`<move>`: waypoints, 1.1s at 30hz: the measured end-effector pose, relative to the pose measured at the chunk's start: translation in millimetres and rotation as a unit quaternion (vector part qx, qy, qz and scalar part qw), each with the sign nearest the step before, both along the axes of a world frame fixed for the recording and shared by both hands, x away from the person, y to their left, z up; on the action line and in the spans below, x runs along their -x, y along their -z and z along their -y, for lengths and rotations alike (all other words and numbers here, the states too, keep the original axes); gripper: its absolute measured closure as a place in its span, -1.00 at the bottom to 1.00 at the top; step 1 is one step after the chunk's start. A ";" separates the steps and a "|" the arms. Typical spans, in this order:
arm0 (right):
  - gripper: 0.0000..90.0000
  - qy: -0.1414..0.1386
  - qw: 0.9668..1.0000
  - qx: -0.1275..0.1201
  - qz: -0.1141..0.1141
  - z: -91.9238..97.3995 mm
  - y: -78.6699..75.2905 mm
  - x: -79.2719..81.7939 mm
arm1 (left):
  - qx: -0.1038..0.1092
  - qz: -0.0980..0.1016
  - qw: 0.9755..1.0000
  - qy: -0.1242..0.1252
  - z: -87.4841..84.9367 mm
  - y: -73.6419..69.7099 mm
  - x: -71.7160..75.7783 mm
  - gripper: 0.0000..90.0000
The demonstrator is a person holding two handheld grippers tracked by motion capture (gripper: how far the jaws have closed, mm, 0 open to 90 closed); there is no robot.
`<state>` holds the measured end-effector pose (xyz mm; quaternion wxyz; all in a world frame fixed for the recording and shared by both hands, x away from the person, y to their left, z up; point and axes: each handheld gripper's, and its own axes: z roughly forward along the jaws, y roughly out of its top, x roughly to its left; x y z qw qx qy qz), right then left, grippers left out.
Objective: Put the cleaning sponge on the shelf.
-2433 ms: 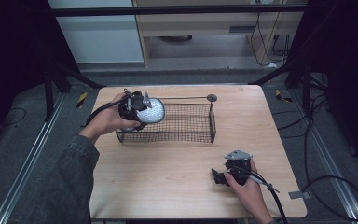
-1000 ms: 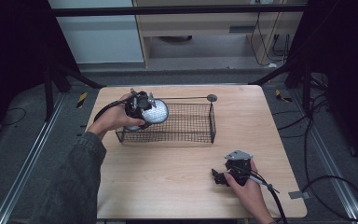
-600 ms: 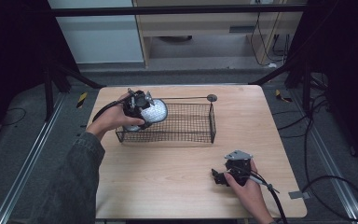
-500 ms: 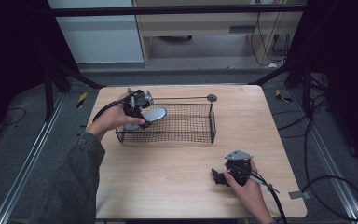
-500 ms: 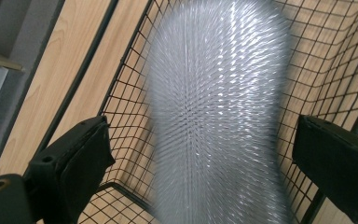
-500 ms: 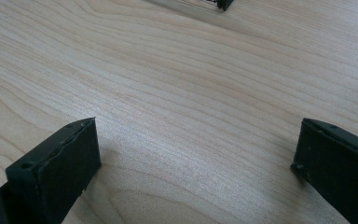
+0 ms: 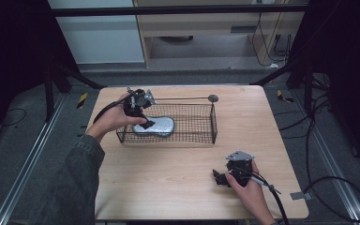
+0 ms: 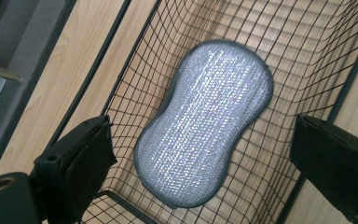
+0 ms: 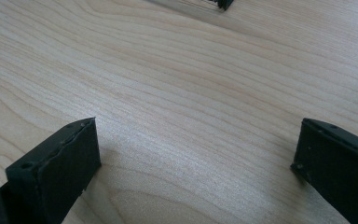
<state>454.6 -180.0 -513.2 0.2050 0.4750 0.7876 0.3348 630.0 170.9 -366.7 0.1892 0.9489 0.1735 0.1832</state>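
Observation:
A silvery-grey, peanut-shaped scrubbing pad lies flat on the floor of a black wire basket, at the basket's left end. My left gripper hovers just above the pad, pointing down into the basket. It is open with nothing between its pads, and its jaws have just parted off the pad and then drawn in a little. My right gripper rests open on the wooden table at the front right, with bare wood between its jaws.
The basket stands at the back middle of the table, and a thin rod with a round knob runs along its far rim. Cables lie on the floor to the right of the table.
The pad, held upright in my left gripper a second ago, has dropped flat onto the basket floor. The left jaws have let go of it. The right hand has not moved.

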 end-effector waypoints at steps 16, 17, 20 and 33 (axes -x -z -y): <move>-0.99 0.000 1.000 0.000 0.000 -0.1 0.0 0.0 | 0.058 0.012 0.998 -0.030 7.9 -9.8 31.8 -0.90; -0.99 0.000 1.000 0.000 0.000 0.0 0.0 0.1 | 0.066 0.010 0.997 -0.033 7.8 -9.8 34.3 -0.90; -0.99 0.002 1.000 0.000 -0.001 -0.1 0.0 0.4 | 0.076 0.011 0.996 -0.045 7.7 -9.1 42.6 -0.91; -0.99 0.001 1.000 -0.001 -0.001 -0.1 0.0 0.2 | 0.095 0.019 0.992 -0.083 1.4 -1.6 79.9 -0.91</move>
